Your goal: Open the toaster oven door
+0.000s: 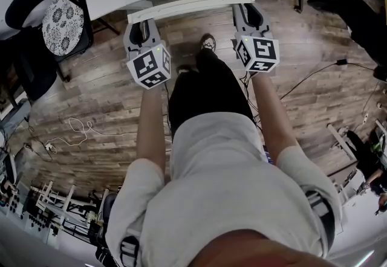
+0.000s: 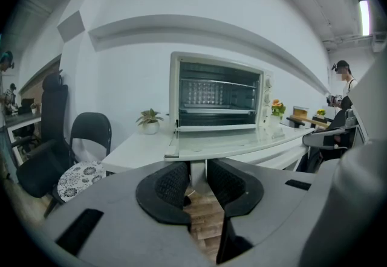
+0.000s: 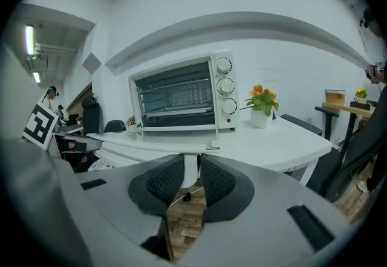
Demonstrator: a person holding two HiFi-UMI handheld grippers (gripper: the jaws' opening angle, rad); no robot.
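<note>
Left tool (image 2: 197, 176), right tool (image 3: 191, 173) clamp handle (image 1: 190, 7); oven (image 2: 217, 98) open.

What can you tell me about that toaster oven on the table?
The toaster oven is a white boxy appliance on a white table, with three round knobs stacked on its right side. Racks show inside. Its glass door lies fully open, about level. The left gripper and right gripper each clamp its white handle in their jaws.

White table (image 3: 284, 142), curved along the near edge. Carries a toaster oven (image 3: 181, 95) toward the back edge, door (image 2: 217, 144) folded down level out to the near edge. Also holds a green potted plant (image 2: 149, 121) toward the left edge and an orange-flowered pot (image 3: 261, 102) toward the right.
</note>
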